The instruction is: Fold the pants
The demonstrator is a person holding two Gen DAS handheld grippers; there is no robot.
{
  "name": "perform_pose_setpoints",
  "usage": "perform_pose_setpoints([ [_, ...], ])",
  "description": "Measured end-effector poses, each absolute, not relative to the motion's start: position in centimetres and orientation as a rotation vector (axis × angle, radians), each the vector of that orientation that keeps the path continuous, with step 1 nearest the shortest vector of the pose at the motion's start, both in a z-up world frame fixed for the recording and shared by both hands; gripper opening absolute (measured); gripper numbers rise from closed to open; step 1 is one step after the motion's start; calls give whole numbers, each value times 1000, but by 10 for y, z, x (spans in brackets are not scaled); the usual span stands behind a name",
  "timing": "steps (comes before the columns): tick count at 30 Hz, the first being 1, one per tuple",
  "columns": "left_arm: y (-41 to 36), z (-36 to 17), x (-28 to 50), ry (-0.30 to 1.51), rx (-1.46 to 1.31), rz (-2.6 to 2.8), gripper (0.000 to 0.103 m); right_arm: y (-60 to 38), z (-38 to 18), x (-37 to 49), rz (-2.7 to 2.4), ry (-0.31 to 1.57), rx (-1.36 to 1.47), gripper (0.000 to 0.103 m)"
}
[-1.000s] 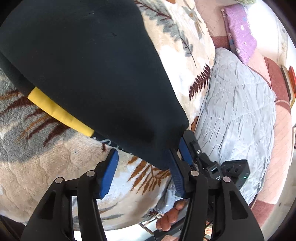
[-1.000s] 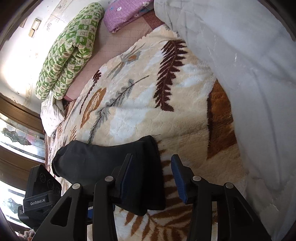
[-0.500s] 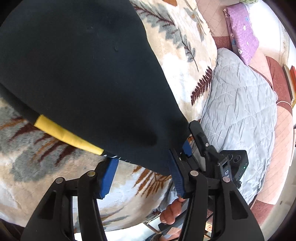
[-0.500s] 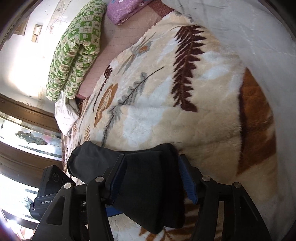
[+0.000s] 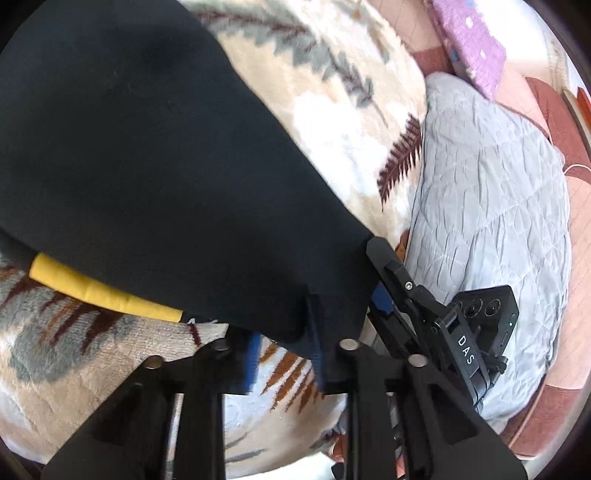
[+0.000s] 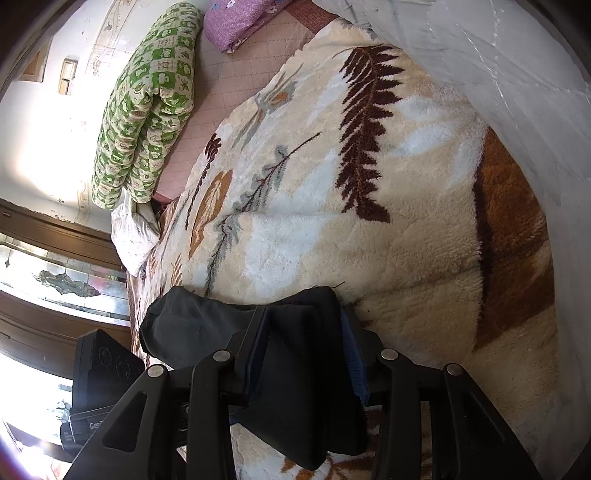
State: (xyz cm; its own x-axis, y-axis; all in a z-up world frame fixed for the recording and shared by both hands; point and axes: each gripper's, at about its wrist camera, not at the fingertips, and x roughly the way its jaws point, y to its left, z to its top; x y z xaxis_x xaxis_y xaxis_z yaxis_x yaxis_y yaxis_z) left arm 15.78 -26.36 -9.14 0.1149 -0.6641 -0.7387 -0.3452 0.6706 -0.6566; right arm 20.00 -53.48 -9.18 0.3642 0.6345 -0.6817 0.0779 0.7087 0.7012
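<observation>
1. Pants [image 5: 147,166]: black cloth with a yellow band [image 5: 103,295] along the lower edge. They fill the upper left of the left wrist view and lie over the blanket. In the right wrist view a folded, bunched corner shows low in the frame [image 6: 303,376].
2. Left gripper [image 5: 284,354]: black frame, blue pads. The fingers are drawn in on a hanging edge of the pants; the cloth covers the right finger's pad, and a narrow gap shows beside the left pad. Whether the pinch is complete, I cannot tell.
3. Right gripper [image 6: 306,354]: black frame, blue pads. The fingers are closed onto the bunched corner of the pants, with cloth filling the space between them. It also shows in the left wrist view, just right of the left gripper [image 5: 380,302].
4. Blanket [image 6: 369,221]: cream plush with brown and grey leaf pattern, spread beneath the pants.
5. Grey quilt [image 5: 491,221]: crinkled, lying beside the blanket on the right of the left wrist view.
6. Green patterned quilt [image 6: 147,103]: rolled, at the far end of the bed.
7. Purple pillow [image 6: 240,18]: flowered, next to the green patterned quilt.
</observation>
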Motion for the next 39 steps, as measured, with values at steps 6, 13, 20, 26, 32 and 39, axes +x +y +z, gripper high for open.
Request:
perform_pose_setpoints([
  [6,-264,-97,157,1529,-947,-300,17,-536,-93,198,400,1191,725,39],
  [13,-277,-95,160,1546,-913,-305,16,-534,-92,203,358,1223,723,32],
  [20,-274,-92,167,1568,-958,-366,8,-534,-78,197,314,1209,670,19],
  [26,-264,-86,166,1584,-1033,-401,8,-524,-57,197,297,1196,611,18],
  [32,-249,-81,168,1589,-1111,-423,8,-508,-33,198,267,1194,537,17],
  [39,-221,-76,172,1565,-1189,-436,8,-475,-6,204,262,1195,462,16],
])
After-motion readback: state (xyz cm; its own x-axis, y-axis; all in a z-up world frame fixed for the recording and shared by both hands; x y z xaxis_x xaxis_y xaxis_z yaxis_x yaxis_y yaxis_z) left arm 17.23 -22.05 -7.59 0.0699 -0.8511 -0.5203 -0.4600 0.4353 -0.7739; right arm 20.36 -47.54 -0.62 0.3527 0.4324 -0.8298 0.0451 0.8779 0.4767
